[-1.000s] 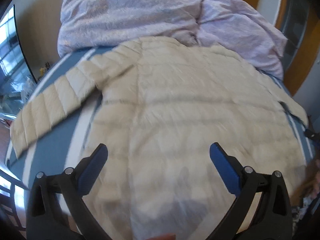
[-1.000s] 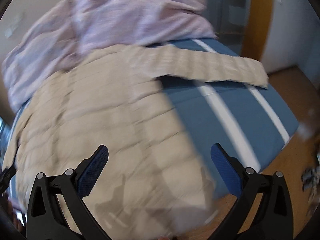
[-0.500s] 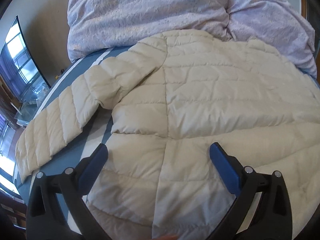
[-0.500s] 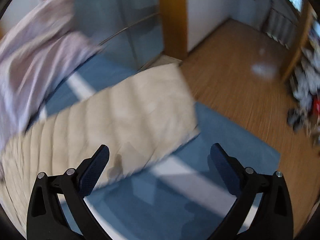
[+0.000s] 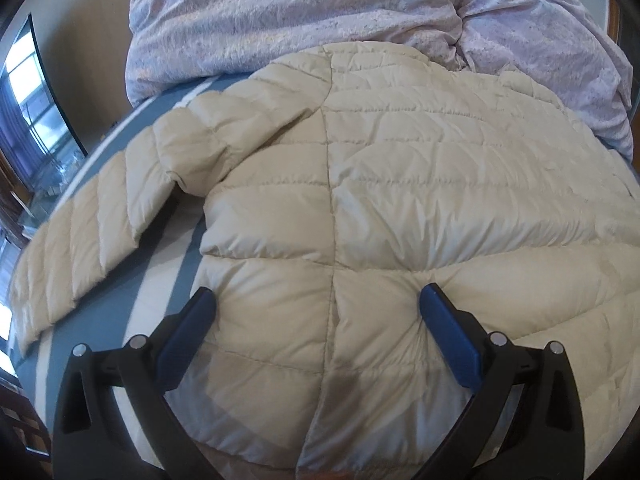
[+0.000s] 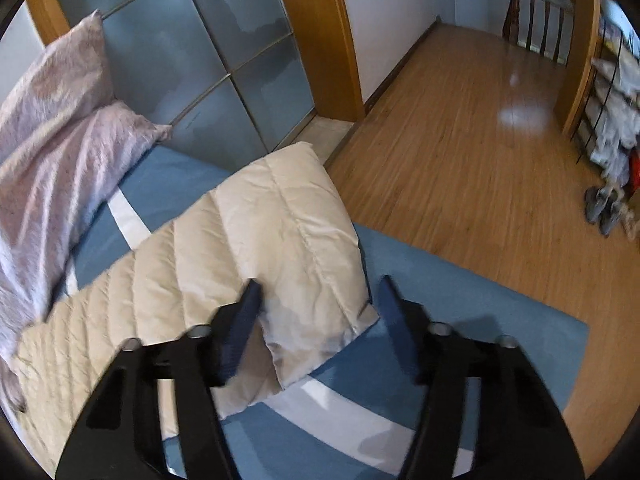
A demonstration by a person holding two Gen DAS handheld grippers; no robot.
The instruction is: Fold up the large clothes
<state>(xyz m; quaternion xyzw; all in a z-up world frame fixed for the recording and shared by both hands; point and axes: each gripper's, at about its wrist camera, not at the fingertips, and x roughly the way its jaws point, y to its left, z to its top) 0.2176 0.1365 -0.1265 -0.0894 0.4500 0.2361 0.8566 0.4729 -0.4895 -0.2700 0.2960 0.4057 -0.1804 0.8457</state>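
We see a cream quilted puffer jacket [image 5: 400,184] spread flat on a bed [image 5: 108,312] covered in blue with white stripes. In the left wrist view the jacket's body fills the middle of the picture, its central seam running from 12 o'clock down to 6 o'clock. One sleeve [image 5: 92,240] stretches away toward 8 o'clock across the blue cover. A rumpled lilac duvet [image 5: 320,4] lies heaped at 12 o'clock, touching the jacket's far edge.

Our left tool [image 5: 316,312] stands released, its blue pads spread wide at 7 and 5 o'clock. The padded hem area of the jacket bulges between them. The right-hand pad presses a dent into the fabric, while the left-hand pad sits at the jacket's side edge; the jaws are not clenched on anything.

In the right wrist view the other sleeve [image 6: 256,248] runs from 8 o'clock to the centre, its cuff end lying near the bed's edge. Our right tool [image 6: 318,300] is closing, with the cuff's corner between its jaws. The left-hand pad [image 6: 244,320] lies against the sleeve fabric, but the right-hand pad still stands just off the cuff's edge, over the blue cover. Wooden floor [image 6: 460,160] spreads from 1 to 3 o'clock beyond the bed, and frosted sliding panels [image 6: 208,52] stand at 11 o'clock.
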